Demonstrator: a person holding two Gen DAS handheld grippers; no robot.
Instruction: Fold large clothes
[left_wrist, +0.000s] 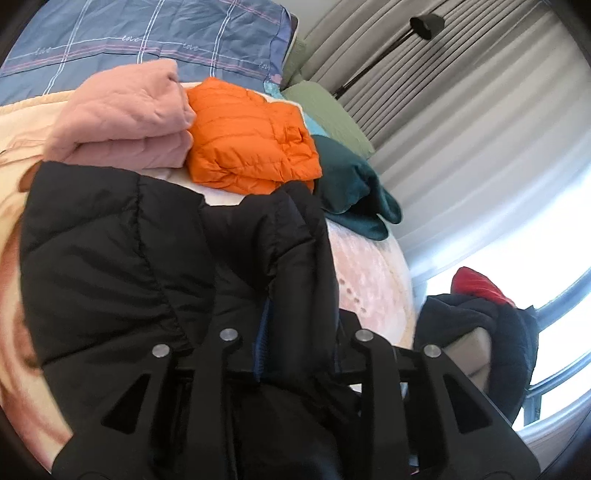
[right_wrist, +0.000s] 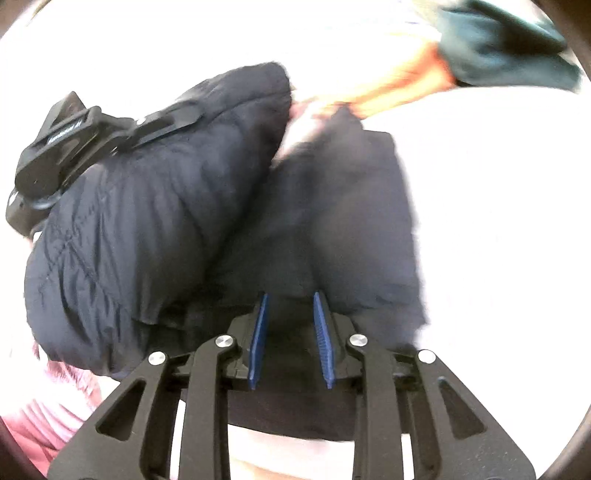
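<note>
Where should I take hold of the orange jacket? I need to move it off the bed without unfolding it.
Grip the orange jacket at its thick stacked near edge, coming from the front right. The pink sweater leans against its left side, blocking that approach.

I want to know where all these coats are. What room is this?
Most likely a bedroom. The clothes lie on a bed with a blue checked pillow at its head, and long grey curtains hang beside it. A folded pink top and an orange puffer jacket are stacked there.
</note>
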